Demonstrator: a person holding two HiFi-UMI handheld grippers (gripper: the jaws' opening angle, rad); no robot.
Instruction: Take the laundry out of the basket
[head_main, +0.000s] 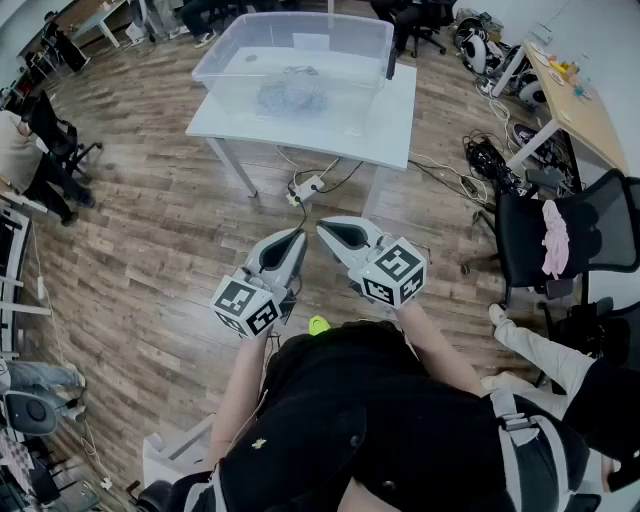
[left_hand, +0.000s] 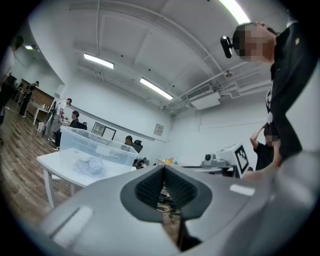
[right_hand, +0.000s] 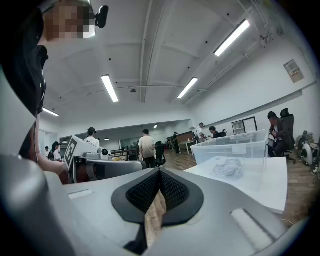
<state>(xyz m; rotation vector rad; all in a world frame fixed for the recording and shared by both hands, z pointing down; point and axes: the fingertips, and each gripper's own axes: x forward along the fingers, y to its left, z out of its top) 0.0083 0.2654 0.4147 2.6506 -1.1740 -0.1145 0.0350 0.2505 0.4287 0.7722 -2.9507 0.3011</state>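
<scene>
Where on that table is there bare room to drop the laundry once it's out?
The white table is bare along its near edge and right end, beside the clear bin holding the laundry. The floor below and to the right is cluttered with a power strip and cables.

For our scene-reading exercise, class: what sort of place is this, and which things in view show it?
Probably an open-plan office or lab workspace. A black rolling office chair stands on the wood floor, a long wooden desk carries work clutter, and strip lights run across an exposed ceiling.
</scene>
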